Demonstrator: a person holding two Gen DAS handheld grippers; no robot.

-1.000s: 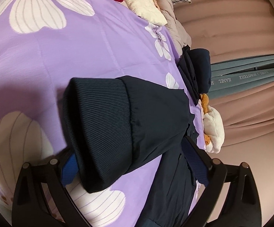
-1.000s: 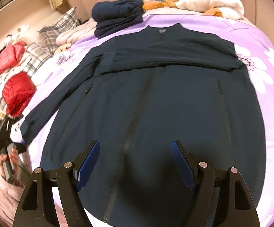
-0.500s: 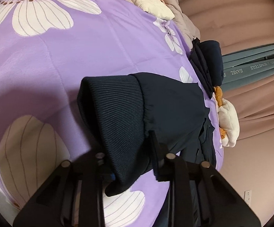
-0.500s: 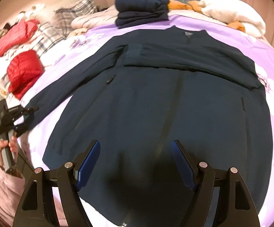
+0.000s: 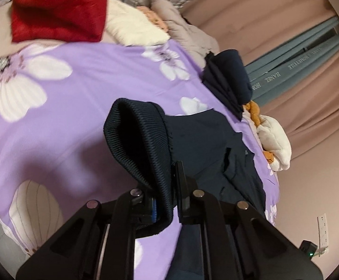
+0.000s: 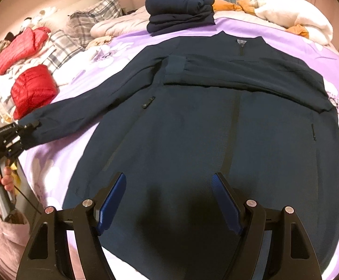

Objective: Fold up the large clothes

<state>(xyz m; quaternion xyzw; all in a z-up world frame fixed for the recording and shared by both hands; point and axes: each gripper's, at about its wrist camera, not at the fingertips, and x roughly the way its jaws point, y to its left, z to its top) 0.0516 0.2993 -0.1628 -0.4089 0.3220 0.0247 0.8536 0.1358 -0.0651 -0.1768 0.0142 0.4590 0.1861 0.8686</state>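
A large navy jacket [image 6: 216,121] lies flat, front up, on the purple flowered bed sheet [image 6: 80,158]. Its right sleeve is folded across the chest; its left sleeve [image 6: 80,112] stretches out to the left. My left gripper [image 5: 167,186] is shut on that sleeve's ribbed cuff [image 5: 136,140] and holds it lifted off the sheet; it also shows at the left edge of the right wrist view [image 6: 26,128]. My right gripper [image 6: 169,200] is open and empty, hovering over the jacket's lower hem.
A folded navy garment [image 6: 181,9] sits at the bed's far edge, with white and orange clothes [image 6: 293,16] beside it. Red padded jackets [image 6: 31,86] and plaid pillows [image 6: 92,18] lie at the far left. A curtain [image 5: 274,18] hangs behind.
My left gripper has closed on the cuff and lifted it off the sheet. The right gripper's view has shifted a little over the jacket; it stays open.
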